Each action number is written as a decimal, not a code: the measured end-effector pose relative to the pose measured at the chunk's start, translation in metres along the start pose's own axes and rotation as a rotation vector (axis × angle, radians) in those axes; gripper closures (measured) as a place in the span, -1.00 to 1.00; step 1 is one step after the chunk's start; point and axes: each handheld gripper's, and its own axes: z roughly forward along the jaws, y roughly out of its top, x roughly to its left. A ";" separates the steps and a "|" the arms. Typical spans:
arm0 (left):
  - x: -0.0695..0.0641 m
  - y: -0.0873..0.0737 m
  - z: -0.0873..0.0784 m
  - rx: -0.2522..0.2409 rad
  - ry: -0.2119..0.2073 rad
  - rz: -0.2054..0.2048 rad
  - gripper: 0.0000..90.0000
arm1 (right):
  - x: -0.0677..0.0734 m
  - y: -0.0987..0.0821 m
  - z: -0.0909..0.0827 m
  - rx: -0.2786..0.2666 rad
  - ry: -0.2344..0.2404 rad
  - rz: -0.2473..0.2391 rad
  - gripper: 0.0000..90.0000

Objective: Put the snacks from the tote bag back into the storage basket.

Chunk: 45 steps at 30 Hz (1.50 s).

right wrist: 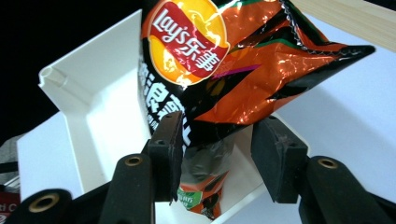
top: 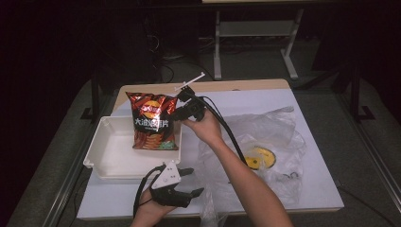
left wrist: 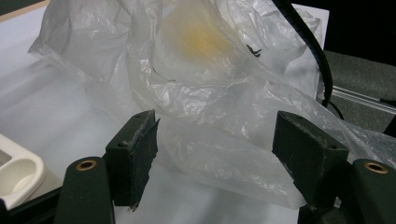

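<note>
Shiny orange-and-black foil crisp bag [right wrist: 224,70] stands in white plastic tray [right wrist: 93,93], edge between jaws of right gripper [right wrist: 217,158], jaws parted, pads not pressing. Bag light, crinkly, slippery, contents fragile; pinch at side seam. Left gripper [left wrist: 215,158] wide open, empty, clear plastic bag [left wrist: 187,84] just ahead

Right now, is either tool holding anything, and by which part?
Neither grips. The right tool stands open around the chip bag's side edge, pads apart from it. The left tool is open by the plastic bag.
</note>
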 end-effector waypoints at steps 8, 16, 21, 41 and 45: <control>0.001 0.000 -0.001 0.005 0.000 -0.002 -0.32 | -0.003 -0.001 -0.014 -0.017 0.015 -0.003 0.14; 0.002 0.000 -0.002 -0.006 0.008 -0.006 -0.33 | -0.007 -0.003 -0.029 -0.035 0.021 -0.002 0.11; 0.004 0.000 -0.003 -0.001 0.013 -0.009 -0.33 | -0.009 -0.004 -0.038 -0.047 0.022 -0.008 0.10; 0.006 -0.001 -0.005 0.003 0.024 0.004 -0.34 | -0.016 -0.014 -0.059 -0.063 0.034 0.006 0.01; 0.006 -0.001 -0.005 0.004 0.025 0.004 -0.34 | -0.017 -0.016 -0.065 -0.068 0.031 0.008 0.01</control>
